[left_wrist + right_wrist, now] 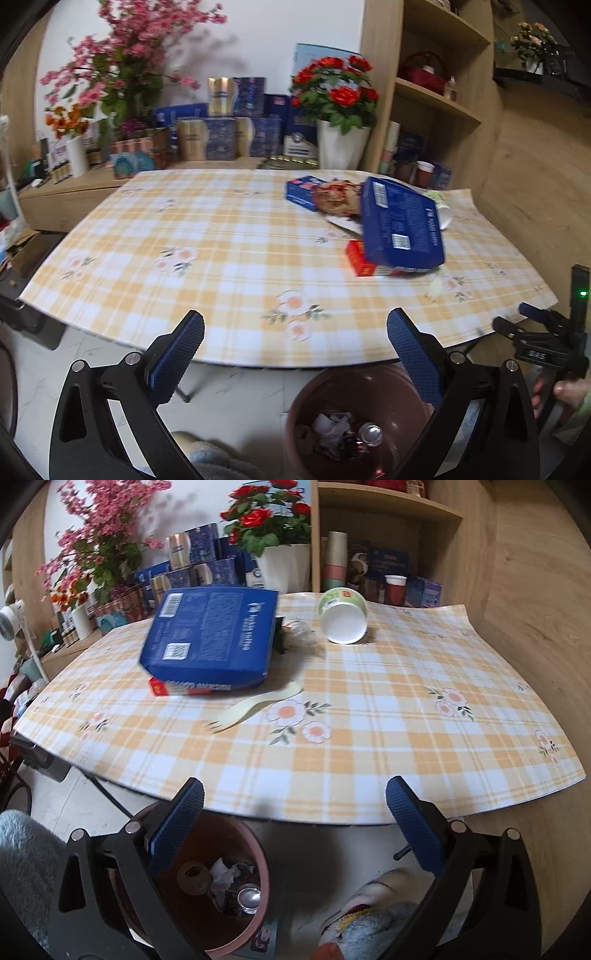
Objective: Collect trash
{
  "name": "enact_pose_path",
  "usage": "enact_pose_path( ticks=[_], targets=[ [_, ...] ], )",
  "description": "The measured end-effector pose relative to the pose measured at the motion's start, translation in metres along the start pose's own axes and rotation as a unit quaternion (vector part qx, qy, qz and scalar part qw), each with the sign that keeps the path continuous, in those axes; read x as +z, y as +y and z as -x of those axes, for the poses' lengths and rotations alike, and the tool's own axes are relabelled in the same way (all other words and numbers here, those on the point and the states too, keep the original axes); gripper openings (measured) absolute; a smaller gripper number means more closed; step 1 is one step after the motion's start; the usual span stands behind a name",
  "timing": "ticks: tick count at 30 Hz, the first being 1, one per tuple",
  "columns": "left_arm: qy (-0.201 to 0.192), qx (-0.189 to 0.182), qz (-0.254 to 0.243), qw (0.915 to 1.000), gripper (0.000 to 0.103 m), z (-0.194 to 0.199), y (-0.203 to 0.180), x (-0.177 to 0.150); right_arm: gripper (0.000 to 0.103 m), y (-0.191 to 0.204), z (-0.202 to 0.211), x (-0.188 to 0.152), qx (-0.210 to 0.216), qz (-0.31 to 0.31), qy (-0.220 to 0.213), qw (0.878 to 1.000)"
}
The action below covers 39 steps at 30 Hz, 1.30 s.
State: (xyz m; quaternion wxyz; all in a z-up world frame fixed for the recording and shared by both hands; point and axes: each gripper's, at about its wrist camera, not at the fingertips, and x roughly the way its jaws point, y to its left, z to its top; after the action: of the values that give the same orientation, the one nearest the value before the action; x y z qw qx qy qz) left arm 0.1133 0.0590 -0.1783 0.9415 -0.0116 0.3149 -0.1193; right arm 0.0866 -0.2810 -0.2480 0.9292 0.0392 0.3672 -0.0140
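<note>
Both my claws, left (295,345) and right (294,814), gape empty above the bin (207,882). Ahead-left of my right claw lies the blue box (210,640): light, stiff cardboard; I'd pinch its near edge.

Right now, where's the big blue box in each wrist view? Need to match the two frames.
Left wrist: the big blue box sits right of centre on the far part of the table, tilted, propped on a red box.
Right wrist: the same box is upper left of centre, again over the red box.
Shared landmark: the brown trash bin on the floor below the table's near edge.
</note>
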Motion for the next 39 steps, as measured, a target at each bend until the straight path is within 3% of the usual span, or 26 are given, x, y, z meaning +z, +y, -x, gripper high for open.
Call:
enact_pose_path(
  ticks=[5, 8, 11, 14, 17, 21, 26, 32, 36, 39],
  targets=[
    [0.010, -0.029, -0.037, 0.9989, 0.097, -0.025, -0.031, 0.023, 0.097, -0.011, -0.008, 0.012, -0.001, -0.011, -0.011, 1.000],
    [0.024, -0.059, -0.034, 0.9974, 0.094, -0.047, -0.043, 0.035, 0.097, -0.019, -0.013, 0.019, 0.008, -0.028, -0.019, 0.999],
    [0.052, -0.112, -0.003, 0.9923, 0.084, -0.078, -0.048, 0.050, 0.097, -0.025, -0.018, 0.025, 0.018, -0.049, -0.026, 0.998],
    [0.088, -0.174, 0.066, 0.9785, 0.073, -0.116, -0.044, 0.067, 0.097, -0.027, -0.024, 0.030, 0.024, -0.057, -0.027, 0.998],
    [0.095, -0.206, 0.099, 0.9688, 0.067, -0.142, -0.045, 0.084, 0.097, -0.026, -0.032, 0.034, 0.030, -0.057, -0.026, 0.998],
    [0.110, -0.213, 0.097, 0.9659, 0.064, -0.177, -0.051, 0.101, 0.097, -0.024, -0.043, 0.036, 0.039, -0.062, -0.019, 0.997],
    [0.158, -0.234, 0.118, 0.9519, 0.063, -0.216, -0.048, 0.102, 0.097, -0.022, -0.050, 0.038, 0.044, -0.056, -0.015, 0.997],
    [0.174, -0.254, 0.117, 0.9442, 0.063, -0.235, -0.048, 0.104, 0.097, -0.025, -0.057, 0.037, 0.050, -0.065, -0.006, 0.997],
    [0.176, -0.261, 0.102, 0.9437, 0.061, -0.241, -0.054, 0.104, 0.097, -0.024, -0.059, 0.036, 0.049, -0.061, -0.003, 0.997],
    [0.159, -0.260, 0.081, 0.9490, 0.052, -0.230, -0.060, 0.106, 0.097, -0.023, -0.059, 0.036, 0.049, -0.060, -0.004, 0.997]
  ],
)
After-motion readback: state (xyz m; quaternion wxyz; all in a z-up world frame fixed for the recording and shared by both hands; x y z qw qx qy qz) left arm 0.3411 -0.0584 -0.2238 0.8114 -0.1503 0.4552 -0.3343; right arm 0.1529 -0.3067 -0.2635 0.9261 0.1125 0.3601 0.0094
